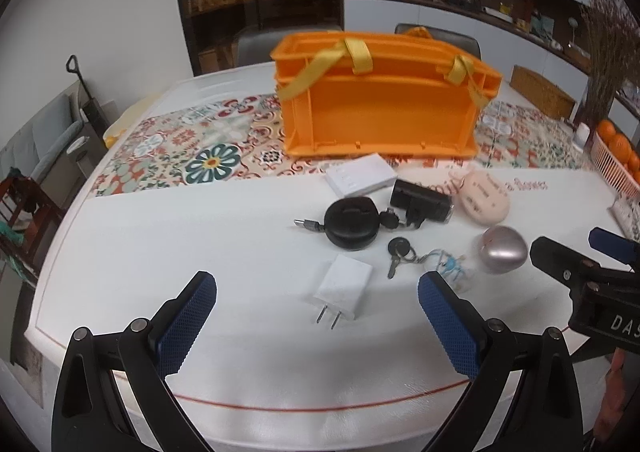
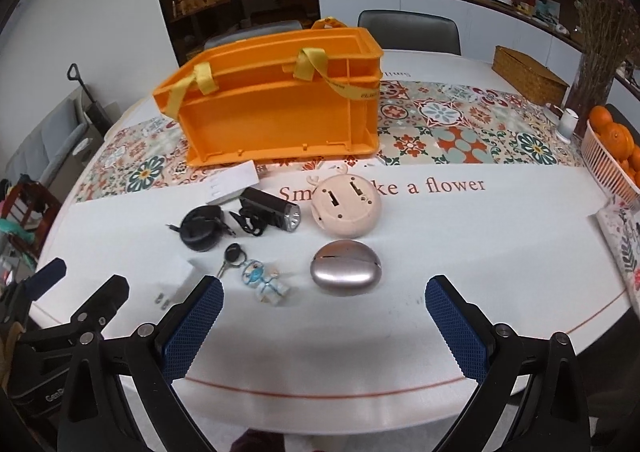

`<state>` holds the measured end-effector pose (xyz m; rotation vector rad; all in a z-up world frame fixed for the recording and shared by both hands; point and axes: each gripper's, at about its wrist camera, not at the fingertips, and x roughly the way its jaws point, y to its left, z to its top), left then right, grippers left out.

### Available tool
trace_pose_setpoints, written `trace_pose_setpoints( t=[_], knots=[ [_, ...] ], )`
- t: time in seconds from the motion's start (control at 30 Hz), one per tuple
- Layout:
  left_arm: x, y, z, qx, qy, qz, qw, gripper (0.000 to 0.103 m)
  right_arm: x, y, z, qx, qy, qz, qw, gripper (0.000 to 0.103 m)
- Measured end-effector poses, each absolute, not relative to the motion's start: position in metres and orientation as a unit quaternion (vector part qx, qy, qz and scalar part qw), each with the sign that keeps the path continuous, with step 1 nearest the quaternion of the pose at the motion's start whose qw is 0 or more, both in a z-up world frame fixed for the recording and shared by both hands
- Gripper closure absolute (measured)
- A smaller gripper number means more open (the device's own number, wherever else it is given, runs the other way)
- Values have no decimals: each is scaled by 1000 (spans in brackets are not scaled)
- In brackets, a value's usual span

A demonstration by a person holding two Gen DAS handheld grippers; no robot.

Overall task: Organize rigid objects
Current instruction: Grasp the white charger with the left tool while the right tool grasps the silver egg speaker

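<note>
Here, stage: nothing is lifted yet; every item lies loose on the bench [image 2: 440,252], and the orange organizer [image 2: 276,108] stands empty at the far side, open face toward the cameras.
Left tongs [image 1: 318,316]: spread wide, holding nothing, hovering low over the near edge.
Right tongs [image 2: 324,316]: likewise spread wide and empty.
White plug adapter [image 1: 344,284]: at 12 o'clock from the left tongs, lying between the lines of the two pads, just beyond their tips; its prongs point back toward the tongs, so its long axis runs along the approach, not across it.
Silver pebble-shaped case [image 2: 346,266]: at 12 o'clock from the right tongs, a touch right of centre, its long axis lying across the approach.
Key with figurine charm [image 2: 256,276]: at 11 o'clock from the right tongs, between adapter and case.
Farther row: black cable reel [image 1: 351,223], black flashlight [image 2: 272,210], pink round gadget [image 2: 346,208] and white flat box [image 1: 360,174], all near the organizer's foot.
Nearer hand: left for the adapter, right for the case.
Judgement: a straight push forward should bracket either one; the adapter's narrow sides already face the left pads.
</note>
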<state>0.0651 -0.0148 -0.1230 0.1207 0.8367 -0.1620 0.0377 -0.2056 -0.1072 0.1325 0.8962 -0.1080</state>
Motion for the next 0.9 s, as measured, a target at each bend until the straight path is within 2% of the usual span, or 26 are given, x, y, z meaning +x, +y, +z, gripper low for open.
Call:
trace_pose_setpoints(
  t=[0.37,0.53,0.6,0.77,0.9],
  knots=[
    [82,-23,-167,82,405,-104,905,3,62,-222,-155,80,430,-86,895,1],
    [91,-27,-180,86,409,-113,901,10,66,-222,-165,75,428,-93,896,1],
    [93,-29,-184,86,411,-114,900,17,68,-221,-169,70,425,-94,898,2],
    [96,-30,-189,84,410,-118,901,22,73,-222,-175,73,414,-99,902,4],
    [96,-31,-195,76,415,-124,898,32,78,-221,-183,70,414,-103,902,8]
  ],
)
